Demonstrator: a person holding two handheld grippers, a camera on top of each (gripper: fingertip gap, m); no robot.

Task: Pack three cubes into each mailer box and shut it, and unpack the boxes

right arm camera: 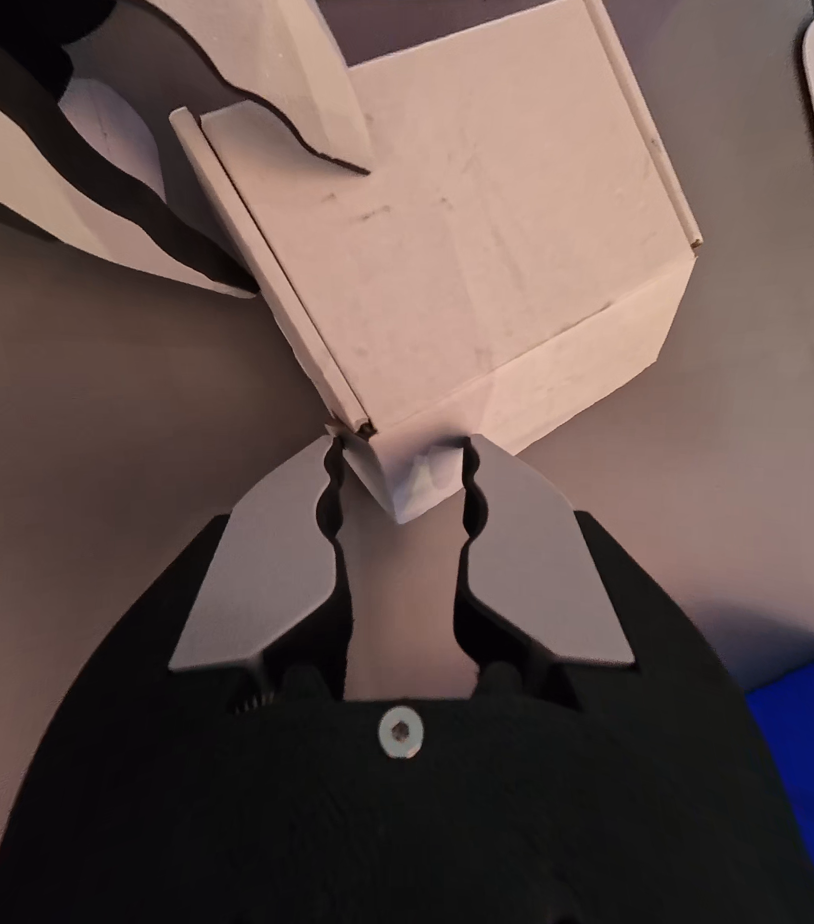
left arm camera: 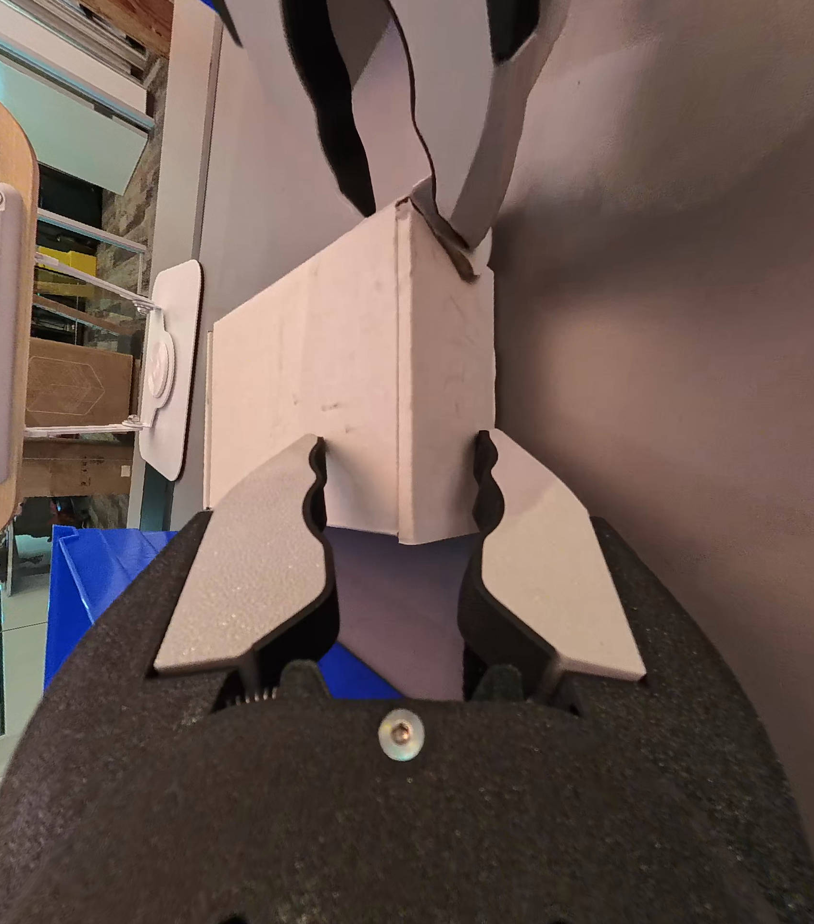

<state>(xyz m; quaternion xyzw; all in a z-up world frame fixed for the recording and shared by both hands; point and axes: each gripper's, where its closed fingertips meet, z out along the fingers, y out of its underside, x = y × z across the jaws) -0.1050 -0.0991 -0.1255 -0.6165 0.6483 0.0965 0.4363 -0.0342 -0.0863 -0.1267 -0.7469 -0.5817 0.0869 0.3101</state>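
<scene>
Grey tabletop [right arm camera: 95, 400], closed white cardboard mailer box [right arm camera: 445, 225]. Left gripper [left arm camera: 400, 450] clamps box end; right gripper [right arm camera: 400, 445] spread at front corner flap (no cubes visible). Steady box, pinch flap squarely.

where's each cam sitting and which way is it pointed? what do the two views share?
Left wrist view: sits on the left claw, looks along its fingers at one end of the closed white mailer box; the right claw meets the far corner.
Right wrist view: sits on the right claw, looks down at the box lid; the left claw straddles the far end.
Shared: box, both claws, grey table.
</scene>
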